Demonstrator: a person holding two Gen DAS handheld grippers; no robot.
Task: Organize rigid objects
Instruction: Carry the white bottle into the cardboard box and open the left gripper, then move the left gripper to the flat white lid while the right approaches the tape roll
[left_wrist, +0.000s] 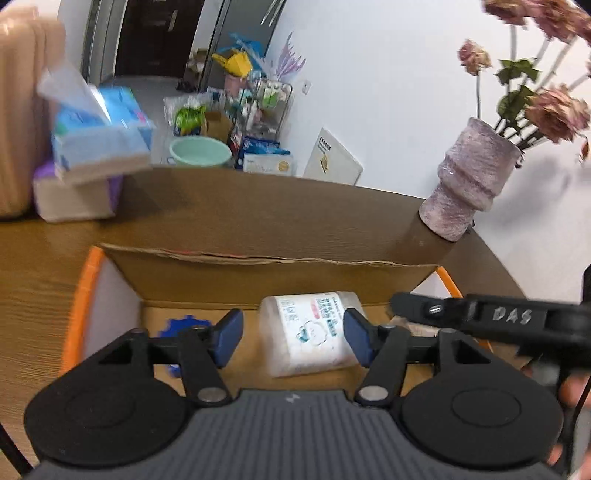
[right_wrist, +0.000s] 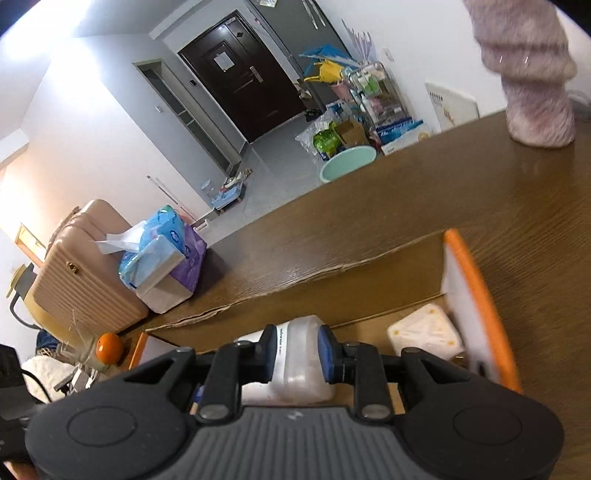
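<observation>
Box (left_wrist: 258, 280) sits open on your tabletop (left_wrist: 40, 266); inside it lies the jar (left_wrist: 306, 332), label up. Your left tongs (left_wrist: 293, 338) stand apart around it, pads clear; your right tongs (right_wrist: 297, 356) clamp its side.

The right gripper (right_wrist: 297, 354) has its two blue pads pressed on the sides of a white plastic container (right_wrist: 295, 363), low inside a cardboard box (right_wrist: 332, 291) with an orange rim. A cream square object (right_wrist: 424, 334) lies in the right corner of the box. The box stands on a brown wooden table (right_wrist: 406, 192). At the left edge of the table are tissue packs (right_wrist: 162, 254) next to a beige suitcase (right_wrist: 85, 266). A pink vase (right_wrist: 535, 92) stands near the far right corner.
</observation>
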